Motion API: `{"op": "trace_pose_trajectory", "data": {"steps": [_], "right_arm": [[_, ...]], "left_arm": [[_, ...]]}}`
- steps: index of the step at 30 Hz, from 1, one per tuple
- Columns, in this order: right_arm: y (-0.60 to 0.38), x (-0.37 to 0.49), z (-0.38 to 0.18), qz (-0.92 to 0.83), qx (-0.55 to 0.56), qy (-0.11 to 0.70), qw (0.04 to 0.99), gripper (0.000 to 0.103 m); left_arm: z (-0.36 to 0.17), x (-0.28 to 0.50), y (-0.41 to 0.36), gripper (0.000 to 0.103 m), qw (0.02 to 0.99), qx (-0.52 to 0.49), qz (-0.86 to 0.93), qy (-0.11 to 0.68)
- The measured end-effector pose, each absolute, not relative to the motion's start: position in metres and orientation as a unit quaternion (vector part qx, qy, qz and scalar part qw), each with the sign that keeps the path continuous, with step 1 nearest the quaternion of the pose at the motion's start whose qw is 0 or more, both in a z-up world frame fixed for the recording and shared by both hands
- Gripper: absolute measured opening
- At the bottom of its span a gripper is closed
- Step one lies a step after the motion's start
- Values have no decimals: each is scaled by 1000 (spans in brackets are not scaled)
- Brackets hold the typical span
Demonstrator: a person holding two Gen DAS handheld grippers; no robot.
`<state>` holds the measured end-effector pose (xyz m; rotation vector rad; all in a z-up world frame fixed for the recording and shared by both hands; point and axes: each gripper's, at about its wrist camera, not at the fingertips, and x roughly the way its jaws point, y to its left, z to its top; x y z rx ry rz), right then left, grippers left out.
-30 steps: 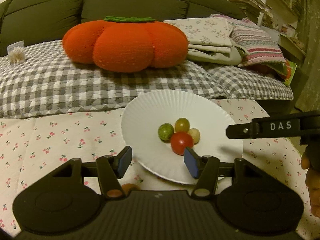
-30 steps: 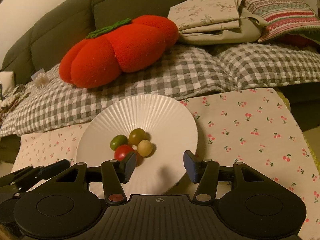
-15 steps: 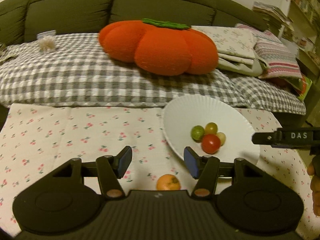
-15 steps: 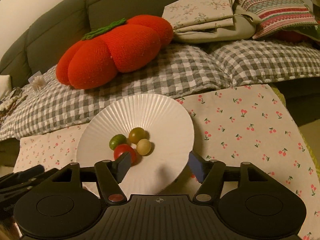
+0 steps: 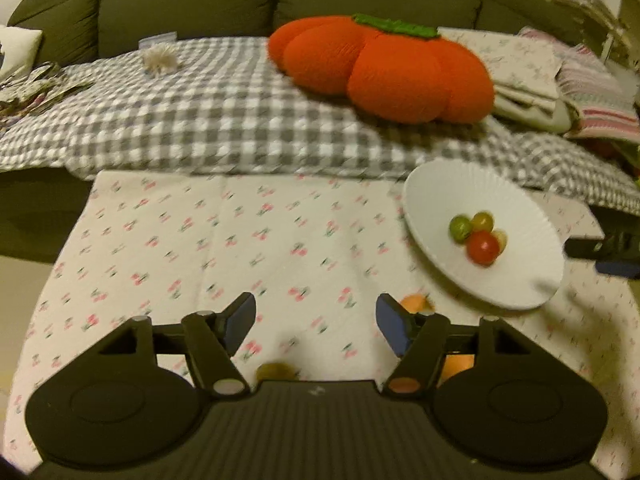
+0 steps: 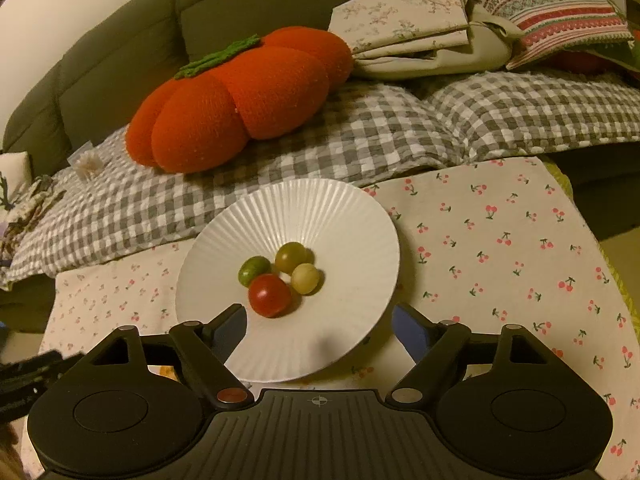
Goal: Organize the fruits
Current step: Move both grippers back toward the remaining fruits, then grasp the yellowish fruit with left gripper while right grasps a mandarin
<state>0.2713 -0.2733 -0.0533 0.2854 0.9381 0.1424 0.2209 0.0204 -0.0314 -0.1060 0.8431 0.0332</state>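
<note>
Fingers beside olive fruit

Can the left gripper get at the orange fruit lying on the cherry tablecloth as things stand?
Probably yes. The left gripper is open and empty, and the orange fruit lies on the tablecloth just behind its right finger, outside the white plate. A small shift right should line it up.

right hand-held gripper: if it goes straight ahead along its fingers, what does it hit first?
Probably the white plate: the open right hand-held gripper straddles its near rim. Just beyond lies the red tomato. Height above the rim is unclear, so it might pass over.
</note>
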Motion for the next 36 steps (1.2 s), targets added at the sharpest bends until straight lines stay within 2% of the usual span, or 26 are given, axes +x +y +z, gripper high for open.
{"op": "trace_pose_trajectory", "data": {"steps": [15,23,29,31,33,36], "right_arm": [[-273,242,-54,82,158,476,861,82],[-253,225,-64,116,159,503,842,82],[-235,212,-76,151,164,532,817,82],[-228,209,-80,160,162,539,811,82],[-223,206,-83,168,163,544,806,82],[-216,203,-86,180,165,548,800,82]], "left_arm": [[-51,206,41,69,888,-87,19,451],[-75,212,36,65,879,-83,31,469],[-86,217,36,43,872,-91,40,479],[-89,219,38,29,869,-99,46,483],[-90,219,40,25,869,-106,52,481],[-89,219,43,25,870,-116,54,476]]}}
